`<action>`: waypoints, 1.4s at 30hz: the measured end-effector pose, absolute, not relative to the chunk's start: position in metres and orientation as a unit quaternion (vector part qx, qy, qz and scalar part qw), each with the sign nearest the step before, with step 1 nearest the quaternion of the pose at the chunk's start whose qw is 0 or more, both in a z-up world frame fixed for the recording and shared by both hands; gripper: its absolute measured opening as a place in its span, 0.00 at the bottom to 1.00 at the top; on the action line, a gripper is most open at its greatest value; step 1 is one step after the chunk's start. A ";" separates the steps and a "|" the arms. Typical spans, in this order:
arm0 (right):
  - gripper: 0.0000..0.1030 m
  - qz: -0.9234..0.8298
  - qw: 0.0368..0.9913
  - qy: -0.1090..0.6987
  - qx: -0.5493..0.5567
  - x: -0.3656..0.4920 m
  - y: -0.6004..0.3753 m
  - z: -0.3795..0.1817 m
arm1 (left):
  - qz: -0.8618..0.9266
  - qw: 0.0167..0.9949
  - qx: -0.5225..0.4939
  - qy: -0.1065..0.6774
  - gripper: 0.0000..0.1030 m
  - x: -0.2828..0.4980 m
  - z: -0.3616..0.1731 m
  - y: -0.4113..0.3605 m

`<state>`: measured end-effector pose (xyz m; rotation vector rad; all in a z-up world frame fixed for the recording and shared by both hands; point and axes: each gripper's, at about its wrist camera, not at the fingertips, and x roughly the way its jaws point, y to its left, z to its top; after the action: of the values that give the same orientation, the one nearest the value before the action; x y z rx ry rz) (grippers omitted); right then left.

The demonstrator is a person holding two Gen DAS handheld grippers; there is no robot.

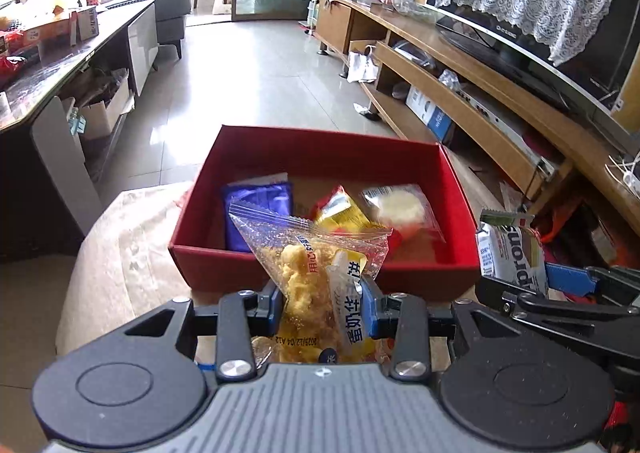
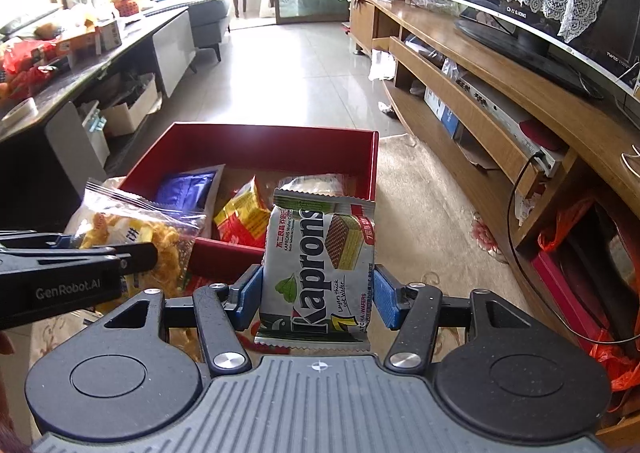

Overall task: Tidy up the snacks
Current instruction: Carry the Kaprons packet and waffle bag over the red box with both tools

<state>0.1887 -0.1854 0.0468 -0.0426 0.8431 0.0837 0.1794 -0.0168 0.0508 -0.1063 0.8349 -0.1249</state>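
Both grippers loaded — left gripper pinches the clear bag, right gripper clamps the wafers. Red box just ahead of the fingers — carry past the near wall, then release.

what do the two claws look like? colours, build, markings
Both match: the left claw and right claw have blue textured pads on black matte linkage arms with silver screw heads, two round black discs, and a grey ribbed centre plate with a small crosshair mark. "GenRobot.AI" is printed in grey on the left one's side. No cables or sleeves visible.
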 end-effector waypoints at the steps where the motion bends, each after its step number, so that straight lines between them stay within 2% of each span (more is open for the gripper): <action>1: 0.62 0.040 0.911 0.409 -0.020 0.191 -0.185 0.047 | -0.059 0.911 -0.052 0.404 0.32 0.182 0.051 -0.016; 21: 0.62 0.035 0.914 0.404 -0.013 0.236 -0.180 0.046 | -0.028 0.921 -0.047 0.386 0.32 0.231 0.056 -0.008; 42: 0.62 0.039 0.905 0.423 -0.030 0.284 -0.175 0.014 | -0.004 0.916 -0.036 0.399 0.32 0.283 0.033 -0.009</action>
<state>0.2840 -0.1750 0.0144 -0.0613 0.8740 0.0803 0.2830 -0.0089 0.0332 -0.0737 0.8221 -0.0076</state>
